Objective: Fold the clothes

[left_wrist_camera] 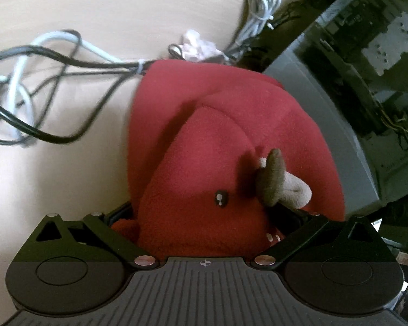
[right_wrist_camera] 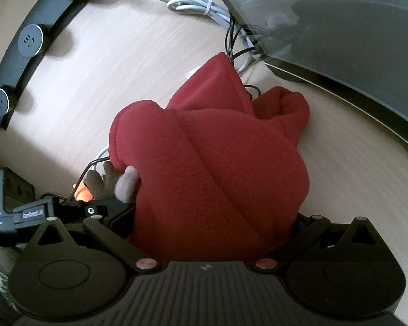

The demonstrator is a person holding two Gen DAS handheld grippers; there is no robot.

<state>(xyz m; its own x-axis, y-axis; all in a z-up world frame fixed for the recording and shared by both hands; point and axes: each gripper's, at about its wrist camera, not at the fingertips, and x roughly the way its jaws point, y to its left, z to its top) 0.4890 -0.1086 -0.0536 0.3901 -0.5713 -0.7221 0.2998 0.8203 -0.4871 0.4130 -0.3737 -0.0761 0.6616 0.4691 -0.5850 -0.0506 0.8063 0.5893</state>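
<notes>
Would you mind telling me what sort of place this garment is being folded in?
Probably an office or lab desk: a light wood desk with a built-in black socket strip, loose cables, and a glass-sided computer case beside the red fleece garment.

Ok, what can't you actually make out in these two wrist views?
- Left tool fingertips: left wrist view, buried under the red fleece garment.
- Right tool fingertips: right wrist view, same garment covers them.
- Garment type: bunched, lower part hidden by both tool bodies.
- Cables: left wrist view, motion-blurred.
</notes>
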